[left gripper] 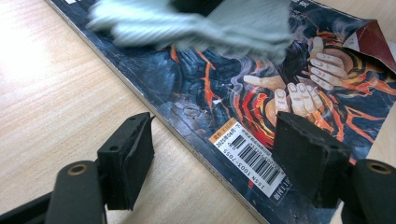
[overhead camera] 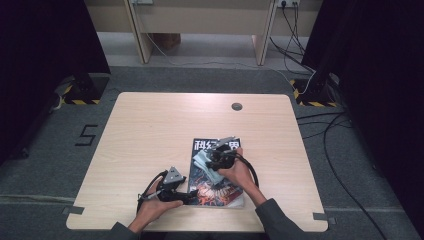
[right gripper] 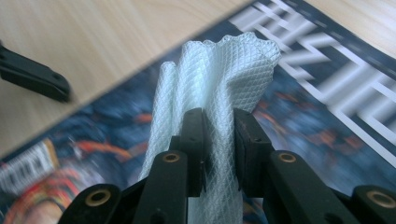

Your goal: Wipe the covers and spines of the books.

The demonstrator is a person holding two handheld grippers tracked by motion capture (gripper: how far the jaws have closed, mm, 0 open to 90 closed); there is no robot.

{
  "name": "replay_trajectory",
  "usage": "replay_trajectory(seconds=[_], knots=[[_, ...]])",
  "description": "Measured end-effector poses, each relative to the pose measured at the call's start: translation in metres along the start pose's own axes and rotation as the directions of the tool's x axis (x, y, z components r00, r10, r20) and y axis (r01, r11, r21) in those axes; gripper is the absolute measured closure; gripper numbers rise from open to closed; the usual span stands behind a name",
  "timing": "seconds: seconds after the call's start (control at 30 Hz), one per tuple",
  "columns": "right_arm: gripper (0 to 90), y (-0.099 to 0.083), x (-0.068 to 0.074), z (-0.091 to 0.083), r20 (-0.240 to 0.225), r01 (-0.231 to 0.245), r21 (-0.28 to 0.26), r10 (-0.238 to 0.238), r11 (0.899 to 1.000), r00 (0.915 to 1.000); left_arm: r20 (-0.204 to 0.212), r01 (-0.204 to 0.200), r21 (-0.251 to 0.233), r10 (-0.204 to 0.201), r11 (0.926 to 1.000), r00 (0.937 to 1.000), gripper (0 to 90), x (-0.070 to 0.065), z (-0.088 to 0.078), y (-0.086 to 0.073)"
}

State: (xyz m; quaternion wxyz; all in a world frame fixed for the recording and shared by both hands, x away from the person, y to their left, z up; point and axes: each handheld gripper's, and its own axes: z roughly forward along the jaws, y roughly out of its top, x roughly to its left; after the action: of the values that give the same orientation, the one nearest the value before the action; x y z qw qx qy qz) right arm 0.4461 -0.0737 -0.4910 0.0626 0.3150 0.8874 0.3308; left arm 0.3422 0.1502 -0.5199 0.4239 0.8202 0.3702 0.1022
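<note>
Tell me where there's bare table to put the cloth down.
Bare wood lies between the magazine and the table's far edge, and along both side edges. It is crowded near the front edge, where the left gripper, right gripper and cloth meet.

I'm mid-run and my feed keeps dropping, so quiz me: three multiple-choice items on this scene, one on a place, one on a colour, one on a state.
1. Where does the magazine lie?
A. near the table's front edge, right of centre
B. at the far left corner
C. on the floor

2. What colour is the cloth?
A. red
B. pale white-grey
C. black

3. How does the right gripper stand?
A. wide open, holding nothing
B. shut on the cloth
C. shut on the magazine's corner

Key:
1 A, the high view shows it on the table by the person's side.
2 B, the mesh weave looks whitish in the right gripper view.
3 B, the cloth is pinched between both pads.
</note>
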Motion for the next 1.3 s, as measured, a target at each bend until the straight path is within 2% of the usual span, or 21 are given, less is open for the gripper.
replay_trajectory(seconds=[0.07, 0.13, 0.2, 0.3, 0.47, 0.53, 0.57, 0.63, 0.83, 0.9, 1.03, 1.07, 1.13, 1.2, 1.3], knots=[[76.3, -0.015, -0.017, -0.014, 0.011, -0.042, -0.003, 0.042, 0.999, 0.9991, 0.000, -0.002, 0.001, 0.002, 1.0000, 1.0000, 28.3, 0.000, 0.000, 0.000], [76.2, -0.020, -0.022, -0.020, 0.022, -0.052, -0.001, 0.052, 0.999, 0.9984, 0.000, -0.002, 0.001, 0.002, 1.0000, 1.0000, 28.3, 0.000, 0.000, 0.000], [76.2, -0.034, -0.035, -0.033, 0.041, -0.097, -0.012, 0.097, 0.995, 0.9944, 0.000, 0.000, 0.000, 0.000, 1.0000, 1.0000, 28.3, 0.000, 0.000, 0.000], [76.3, -0.044, -0.043, -0.043, 0.057, -0.115, -0.015, 0.116, 0.993, 0.9916, 0.000, 0.000, 0.000, 0.000, 1.0000, 1.0000, 28.3, 0.000, 0.000, 0.000], [76.4, -0.050, -0.047, -0.049, 0.068, -0.129, -0.016, 0.130, 0.992, 0.9892, 0.000, 0.000, 0.000, 0.000, 1.0000, 1.0000, 28.2, 0.000, 0.000, 0.000], [76.5, -0.049, -0.045, -0.049, 0.075, -0.134, -0.011, 0.134, 0.991, 0.9881, 0.000, 0.000, -0.001, 0.000, 1.0000, 1.0000, 28.2, 0.000, 0.000, 0.000], [76.6, -0.048, -0.044, -0.048, 0.083, -0.121, -0.009, 0.121, 0.993, 0.9892, 0.001, 0.001, -0.002, -0.001, 1.0000, 1.0000, 28.2, 0.000, 0.000, 0.000], [76.7, -0.044, -0.039, -0.044, 0.075, -0.115, -0.005, 0.115, 0.993, 0.9905, 0.002, 0.000, -0.002, 0.000, 1.0000, 1.0000, 28.1, 0.000, 0.000, 0.000], [76.7, -0.016, -0.010, -0.017, 0.050, -0.034, 0.010, 0.033, 0.999, 0.9982, 0.004, -0.007, -0.002, 0.007, 1.0000, 1.0000, 28.1, 0.001, 0.000, 0.000], [76.7, -0.011, -0.005, -0.012, 0.050, -0.023, 0.013, 0.023, 1.000, 0.9985, 0.004, -0.006, -0.003, 0.006, 1.0000, 1.0000, 28.1, 0.001, 0.000, -0.001], [76.6, 0.008, 0.016, 0.008, 0.006, 0.013, 0.003, -0.013, 1.000, 0.9999, 0.001, -0.002, -0.001, 0.002, 1.0000, 1.0000, 28.2, 0.000, -0.002, -0.002], [76.6, 0.008, 0.016, 0.008, 0.006, 0.013, 0.003, -0.013, 1.000, 0.9999, 0.001, -0.002, -0.001, 0.002, 1.0000, 1.0000, 28.2, 0.000, -0.002, -0.002], [76.6, 0.013, 0.025, 0.012, 0.015, 0.046, 0.013, -0.047, 0.999, 0.9988, 0.007, -0.008, 0.007, 0.008, 0.9999, 0.9999, 28.1, -0.001, -0.005, -0.004], [76.5, 0.012, 0.026, 0.012, 0.019, 0.054, 0.011, -0.054, 0.998, 0.9984, 0.005, -0.003, 0.006, 0.003, 1.0000, 1.0000, 28.1, -0.001, -0.006, -0.004], [76.1, 0.009, 0.021, 0.009, 0.002, 0.038, 0.009, -0.038, 0.999, 0.9993, 0.003, -0.004, 0.010, 0.004, 0.9999, 1.0000, 28.1, -0.003, -0.010, -0.008]])
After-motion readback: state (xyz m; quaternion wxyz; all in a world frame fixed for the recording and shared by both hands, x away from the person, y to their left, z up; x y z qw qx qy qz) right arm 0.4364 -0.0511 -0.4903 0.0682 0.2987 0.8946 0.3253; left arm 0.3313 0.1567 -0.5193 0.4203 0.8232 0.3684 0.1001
